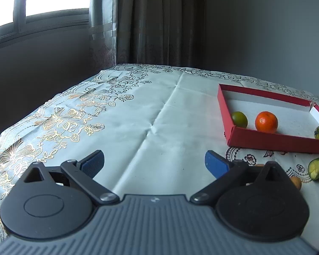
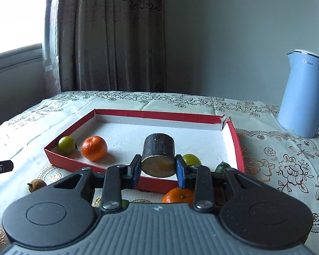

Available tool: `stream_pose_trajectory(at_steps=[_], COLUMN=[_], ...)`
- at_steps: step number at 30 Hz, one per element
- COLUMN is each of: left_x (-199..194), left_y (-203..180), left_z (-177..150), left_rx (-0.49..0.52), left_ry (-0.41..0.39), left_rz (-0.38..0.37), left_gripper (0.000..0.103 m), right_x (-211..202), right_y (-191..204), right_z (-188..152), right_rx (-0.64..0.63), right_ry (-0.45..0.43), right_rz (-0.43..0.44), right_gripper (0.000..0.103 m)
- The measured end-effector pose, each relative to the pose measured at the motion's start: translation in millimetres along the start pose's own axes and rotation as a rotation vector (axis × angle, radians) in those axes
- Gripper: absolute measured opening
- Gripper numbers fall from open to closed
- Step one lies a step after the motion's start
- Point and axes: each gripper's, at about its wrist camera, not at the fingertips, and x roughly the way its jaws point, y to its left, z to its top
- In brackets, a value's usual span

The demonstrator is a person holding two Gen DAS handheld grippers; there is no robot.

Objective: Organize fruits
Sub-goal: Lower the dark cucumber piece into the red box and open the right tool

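Both blue pads of the right gripper (image 2: 158, 167) are clamping a dark cane chunk (image 2: 158, 152) over the red box (image 2: 234, 136). It is best lowered onto bare floor (clear of the orange (image 2: 94, 148)) before releasing. The left gripper (image 1: 154, 164) is hanging wide apart, holding nothing.

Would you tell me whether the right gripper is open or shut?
Shut: the right gripper clamps a dark cylindrical piece between its blue pads above the red tray.

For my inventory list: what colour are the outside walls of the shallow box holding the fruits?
Red outside, white inside; the cardboard box shows best in the right wrist view.
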Motion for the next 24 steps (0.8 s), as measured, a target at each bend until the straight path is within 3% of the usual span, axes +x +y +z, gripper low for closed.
stream_pose_trajectory(at_steps=[11,24], left_x=[1,1], left_y=[-1,-1], left_z=[0,0], left_rx=[0.000,0.000], left_ry=[-0.001,0.002], left_rz=[0.016,0.012], left_gripper=[0.100,0.100], right_x=[10,53], right_y=[-1,-1], right_z=[3,7], right_rx=[-0.005,-0.029], right_ry=[0.009,0.079], right_rz=[-0.009,-0.037], right_gripper=[0.032,0.033])
